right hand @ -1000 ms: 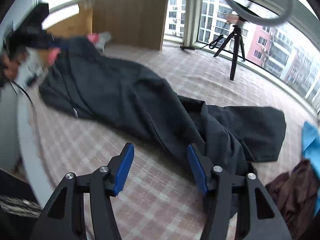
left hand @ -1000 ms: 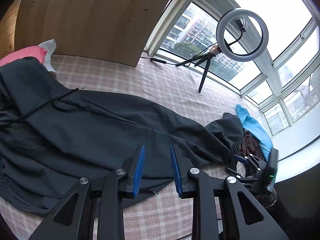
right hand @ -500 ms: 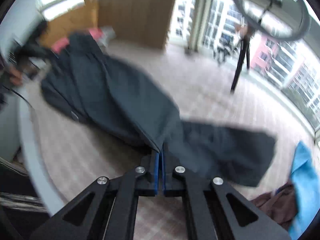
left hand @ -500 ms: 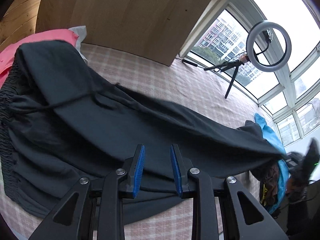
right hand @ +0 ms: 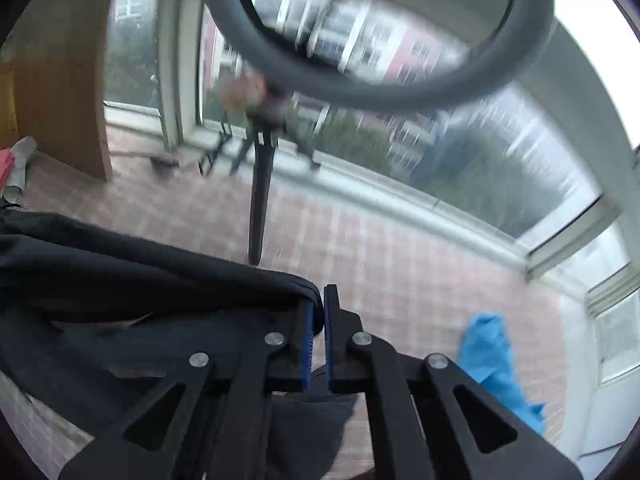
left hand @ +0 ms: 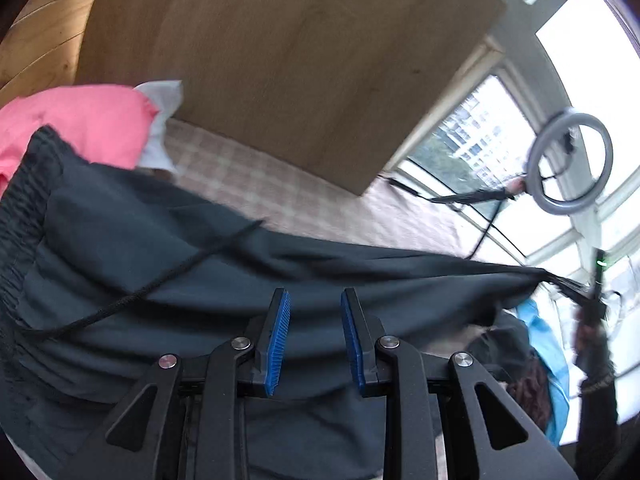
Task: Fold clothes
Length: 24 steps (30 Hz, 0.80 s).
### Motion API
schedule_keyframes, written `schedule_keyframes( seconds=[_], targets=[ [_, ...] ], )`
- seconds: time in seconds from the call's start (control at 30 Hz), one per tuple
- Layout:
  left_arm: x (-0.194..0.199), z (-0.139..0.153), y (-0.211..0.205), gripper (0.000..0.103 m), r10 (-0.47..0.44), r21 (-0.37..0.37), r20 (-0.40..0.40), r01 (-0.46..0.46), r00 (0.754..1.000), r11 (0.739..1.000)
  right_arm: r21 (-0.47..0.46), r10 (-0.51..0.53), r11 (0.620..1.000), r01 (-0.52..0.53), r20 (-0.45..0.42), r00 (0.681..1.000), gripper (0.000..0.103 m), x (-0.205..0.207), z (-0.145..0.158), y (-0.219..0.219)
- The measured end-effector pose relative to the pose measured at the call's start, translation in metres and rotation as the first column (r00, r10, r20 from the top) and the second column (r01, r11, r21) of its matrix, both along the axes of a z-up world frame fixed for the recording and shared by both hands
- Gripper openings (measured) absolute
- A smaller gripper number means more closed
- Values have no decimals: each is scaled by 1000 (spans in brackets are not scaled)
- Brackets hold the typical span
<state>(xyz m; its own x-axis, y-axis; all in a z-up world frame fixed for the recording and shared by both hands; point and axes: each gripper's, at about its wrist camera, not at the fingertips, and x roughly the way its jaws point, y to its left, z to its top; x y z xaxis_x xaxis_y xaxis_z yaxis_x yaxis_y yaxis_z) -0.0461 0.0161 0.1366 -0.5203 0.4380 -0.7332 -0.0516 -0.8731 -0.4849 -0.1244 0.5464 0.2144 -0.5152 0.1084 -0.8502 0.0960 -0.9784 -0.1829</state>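
Dark grey pants (left hand: 200, 280) lie across the checked bedcover (left hand: 256, 184), waistband (left hand: 20, 208) at the left and a black drawstring (left hand: 160, 284) trailing over them. My left gripper (left hand: 314, 296) hovers above the pants' middle, open, with nothing pinched between its blue pads. My right gripper (right hand: 322, 300) is shut on the end of a pants leg (right hand: 140, 280), which it holds off the bed. The left wrist view shows that leg stretched taut toward the right gripper (left hand: 576, 292) at the far right.
Pink (left hand: 80, 120) and white (left hand: 160, 120) garments lie by the waistband below a wooden cabinet (left hand: 280, 60). A ring light (right hand: 380, 60) on a tripod (right hand: 260, 200) stands on the bed near the window. Blue cloth (right hand: 492, 360) and a brown garment (left hand: 528, 392) lie at the right.
My right gripper shut on the pants leg, then swung up and toward the window, pulling the leg taut. My left gripper moved over the pants toward the waistband, still open.
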Motion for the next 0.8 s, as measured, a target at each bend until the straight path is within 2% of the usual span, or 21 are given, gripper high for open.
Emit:
schedule_keyframes(
  seconds=[0.03, 0.07, 0.1, 0.13, 0.17, 0.23, 0.37, 0.43, 0.5, 0.57, 0.6, 0.63, 0.7, 0.8],
  targets=[
    [7, 3, 4, 25, -20, -26, -3, 20, 1000, 999, -49, 8, 999, -8, 2, 1000, 16, 5, -6, 6],
    [14, 3, 7, 25, -37, -43, -1, 37, 999, 998, -67, 16, 998, -17, -5, 1000, 22, 10, -9, 12],
    [22, 2, 10, 27, -56, -55, 7, 56, 998, 997, -73, 13, 997, -14, -15, 1000, 33, 21, -13, 18],
    [31, 0, 12, 29, -71, -64, 18, 72, 997, 995, -84, -3, 996, 1, -25, 1000, 37, 34, -16, 25],
    [40, -3, 14, 33, -79, -74, 30, 81, 996, 994, -123, -15, 992, 12, -25, 1000, 38, 50, -21, 34],
    [60, -13, 16, 35, -77, -102, 67, 84, 995, 991, -203, -50, 978, 56, 30, 998, 43, 76, -37, 55],
    [88, -28, 8, 35, -52, -139, 118, 68, 992, 988, -249, -97, 961, 116, 87, 991, 44, 139, -75, 75],
    [96, -37, -4, 35, -12, -131, 149, 32, 989, 991, -257, -105, 957, 133, 120, 987, 50, 153, -92, 76],
    [103, -45, -22, 35, 40, -99, 174, -23, 984, 995, -334, -135, 925, 181, 154, 979, 51, 156, -105, 83],
    [111, -51, -36, 35, 81, -93, 184, -65, 980, 994, -485, -140, 853, 194, 146, 979, 47, 156, -107, 89],
    [115, -53, -42, 35, 95, -100, 184, -78, 978, 992, -526, -128, 831, 179, 132, 983, 19, 157, -107, 88],
    [118, -55, -48, 35, 111, -110, 185, -92, 976, 990, -534, -120, 827, 174, 134, 984, 3, 156, -105, 84],
    [123, -56, -58, 35, 128, -123, 176, -107, 976, 987, -534, -143, 828, 168, 88, 986, 3, 165, -90, 80],
    [130, -55, -73, 35, 160, -133, 152, -140, 975, 981, -602, -176, 786, 141, 2, 984, 2, 199, -52, 80]
  ],
)
